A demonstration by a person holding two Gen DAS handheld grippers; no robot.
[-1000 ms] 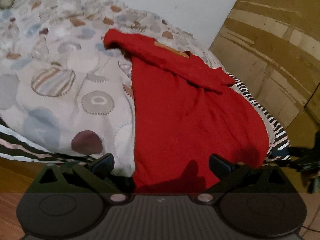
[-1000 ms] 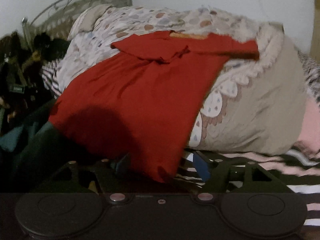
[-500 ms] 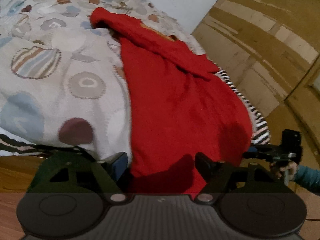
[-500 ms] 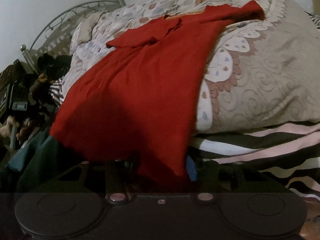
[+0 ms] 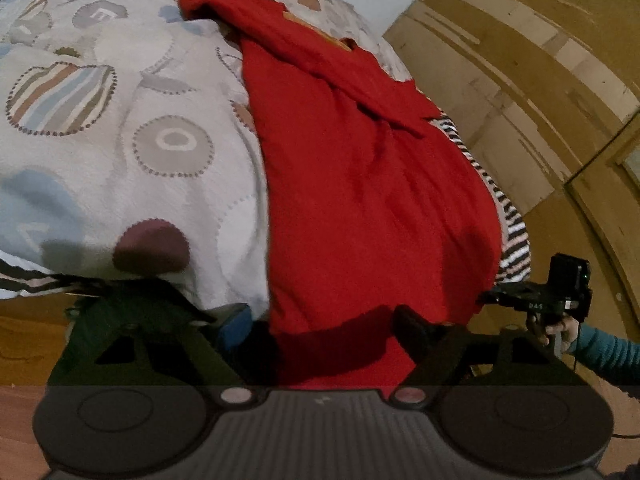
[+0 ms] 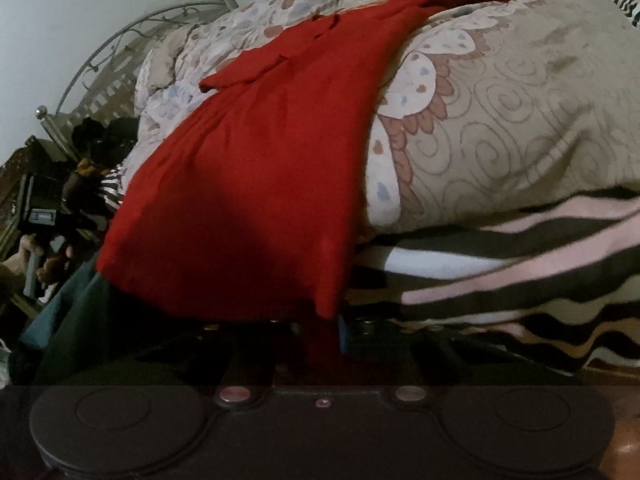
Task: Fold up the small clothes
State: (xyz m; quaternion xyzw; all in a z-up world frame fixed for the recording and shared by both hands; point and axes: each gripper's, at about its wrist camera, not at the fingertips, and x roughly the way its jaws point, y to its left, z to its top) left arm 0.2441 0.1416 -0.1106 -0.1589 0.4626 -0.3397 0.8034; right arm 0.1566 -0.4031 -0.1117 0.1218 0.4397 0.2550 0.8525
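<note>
A red shirt (image 5: 360, 184) lies spread over a patterned quilt (image 5: 120, 140) on a bed, its bottom hem hanging over the near edge; it also shows in the right wrist view (image 6: 260, 168). My left gripper (image 5: 324, 320) is open, its fingers either side of the hem's left corner, with cloth between them. My right gripper (image 6: 320, 332) has closed on the hem's right corner; the red cloth runs down between its dark fingers. The right gripper also shows in the left wrist view (image 5: 536, 300), held by a hand at the shirt's right corner.
A striped sheet (image 6: 500, 264) lies under the quilt. A wooden wardrobe (image 5: 540, 80) stands right of the bed. A metal headboard (image 6: 132, 52) and dark clutter (image 6: 60, 200) are at the left of the right wrist view.
Both grippers have moved in to the shirt's bottom hem. The right gripper has closed from open onto the hem corner. The left gripper's fingers have narrowed around the cloth.
</note>
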